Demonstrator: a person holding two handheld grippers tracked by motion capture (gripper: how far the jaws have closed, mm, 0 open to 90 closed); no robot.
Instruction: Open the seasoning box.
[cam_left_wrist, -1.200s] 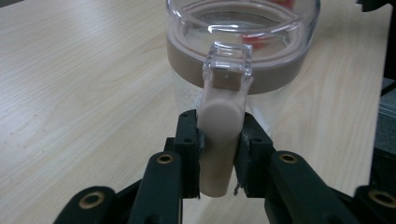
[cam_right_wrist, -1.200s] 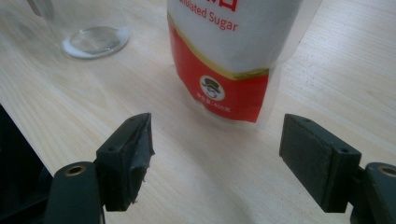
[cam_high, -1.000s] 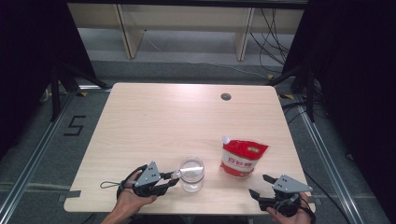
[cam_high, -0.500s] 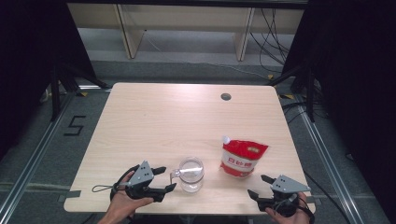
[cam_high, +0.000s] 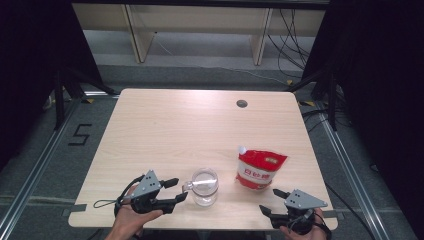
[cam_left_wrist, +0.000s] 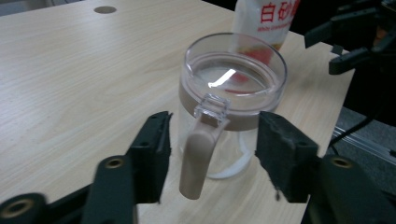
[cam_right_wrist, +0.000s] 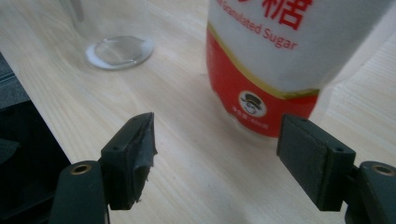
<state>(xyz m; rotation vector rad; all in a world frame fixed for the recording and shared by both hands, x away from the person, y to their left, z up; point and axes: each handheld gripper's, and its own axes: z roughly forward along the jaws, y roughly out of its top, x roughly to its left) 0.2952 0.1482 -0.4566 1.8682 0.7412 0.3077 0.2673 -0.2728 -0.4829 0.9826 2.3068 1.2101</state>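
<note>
A clear glass jar (cam_high: 205, 186) with a tan handle (cam_left_wrist: 198, 156) and a clear lid stands near the table's front edge. My left gripper (cam_high: 178, 190) is just left of it, pointing at the handle. In the left gripper view the handle hangs between the two black pads (cam_left_wrist: 280, 154) without touching either. The jaws have just been closing and stand open. A red and white sugar pouch (cam_high: 260, 170) stands upright to the jar's right. My right gripper (cam_high: 269, 201) is in front of the pouch (cam_right_wrist: 266, 70), open, with bare table between its fingers.
The wooden table (cam_high: 200, 125) has a round cable hole (cam_high: 242, 103) at the back right. Its front edge runs right under both hands. Dark curtains and a metal floor frame flank the table.
My left gripper has drawn back slightly to the left of the jar, and its jaws stand wider than a second ago. The right gripper, jar and pouch have kept still.
</note>
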